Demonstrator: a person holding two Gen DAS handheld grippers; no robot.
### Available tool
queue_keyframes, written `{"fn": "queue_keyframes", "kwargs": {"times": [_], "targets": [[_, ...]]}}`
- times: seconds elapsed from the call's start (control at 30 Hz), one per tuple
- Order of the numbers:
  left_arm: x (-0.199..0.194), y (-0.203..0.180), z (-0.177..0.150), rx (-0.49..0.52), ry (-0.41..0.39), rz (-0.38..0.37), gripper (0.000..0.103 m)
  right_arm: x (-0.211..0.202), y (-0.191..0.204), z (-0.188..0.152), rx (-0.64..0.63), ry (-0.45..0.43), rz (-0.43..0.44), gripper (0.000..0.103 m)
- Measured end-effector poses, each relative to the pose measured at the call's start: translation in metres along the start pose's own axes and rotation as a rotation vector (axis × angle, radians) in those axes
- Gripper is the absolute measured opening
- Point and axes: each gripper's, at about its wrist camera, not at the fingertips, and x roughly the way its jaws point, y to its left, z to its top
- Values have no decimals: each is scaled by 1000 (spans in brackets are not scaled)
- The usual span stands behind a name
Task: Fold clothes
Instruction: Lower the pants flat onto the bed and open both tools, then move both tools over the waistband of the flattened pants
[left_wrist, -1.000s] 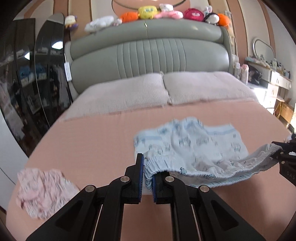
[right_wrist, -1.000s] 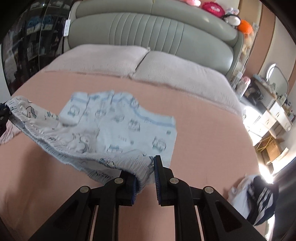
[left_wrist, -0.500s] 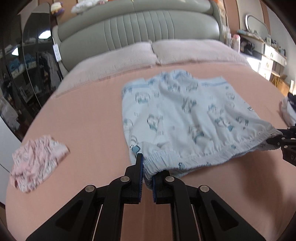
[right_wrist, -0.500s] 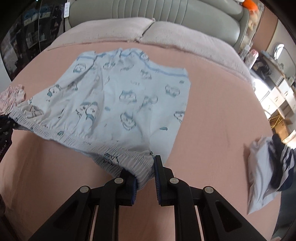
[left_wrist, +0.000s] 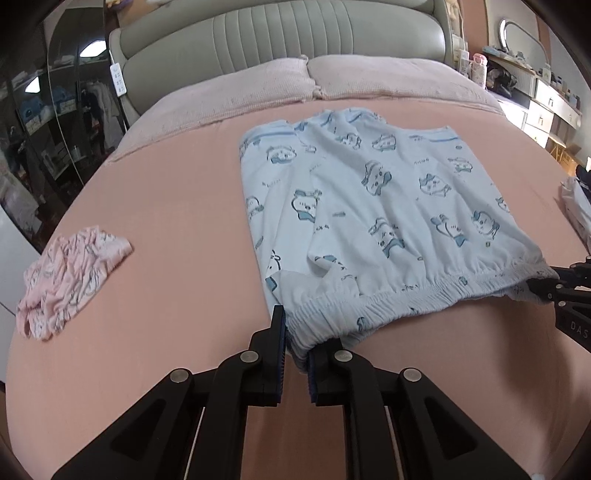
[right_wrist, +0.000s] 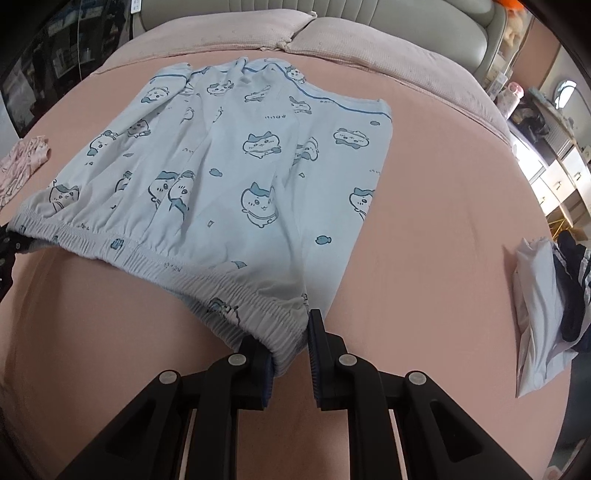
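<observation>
Pale blue shorts (left_wrist: 369, 206) with a cartoon print lie spread flat on the pink bed sheet (left_wrist: 166, 206), legs toward the pillows, elastic waistband nearest me. My left gripper (left_wrist: 295, 332) has the waistband's left corner between its pads, and its jaws are opening slightly. My right gripper (right_wrist: 290, 332) is shut on the waistband's right corner of the same shorts (right_wrist: 229, 177). Between the two corners the waistband hangs just above the sheet. Each gripper shows at the edge of the other's view: the right gripper (left_wrist: 543, 288) and the left gripper (right_wrist: 11, 240).
A crumpled pink garment (left_wrist: 70, 280) lies on the sheet to the left. White and navy clothes (right_wrist: 546, 306) sit near the bed's right edge. Two pillows (left_wrist: 258, 88) and a padded headboard (left_wrist: 295, 40) are at the far end. A dresser (left_wrist: 546, 99) stands to the right.
Both grippers have come down toward the bed with the waistband. The shorts, hanging and bunched a second ago, now lie spread flat on the sheet.
</observation>
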Motion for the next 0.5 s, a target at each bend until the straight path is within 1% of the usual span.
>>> {"fn": "queue_keyframes", "kwargs": {"times": [0.1, 0.13, 0.17, 0.23, 0.27, 0.33, 0.37, 0.43, 0.47, 0.5], "targets": [[4, 1, 0, -27, 26, -6, 10, 3, -2, -2, 30, 6, 12, 15], [3, 1, 0, -35, 31, -7, 10, 4, -5, -2, 44, 5, 22, 18], [2, 2, 0, -43, 33, -6, 10, 3, -7, -3, 58, 9, 23, 21], [-3, 2, 1, -60, 31, 4, 18, 1, -10, -4, 67, 8, 7, 37], [-5, 2, 0, -70, 40, 5, 20, 0, -11, -4, 72, 7, -1, 41], [-8, 2, -2, -89, 58, 7, 34, -4, -15, -7, 78, -1, -4, 47], [-10, 2, -4, -100, 64, 7, 39, -6, -16, -9, 77, 3, 5, 47], [-14, 2, -10, -120, 72, 7, 58, -10, -17, -14, 73, 11, 14, 48], [-17, 2, -13, -129, 74, 12, 61, -11, -17, -17, 69, 14, 16, 48], [-20, 1, -13, -134, 73, 17, 68, -12, -17, -21, 60, 17, 14, 49]]}}
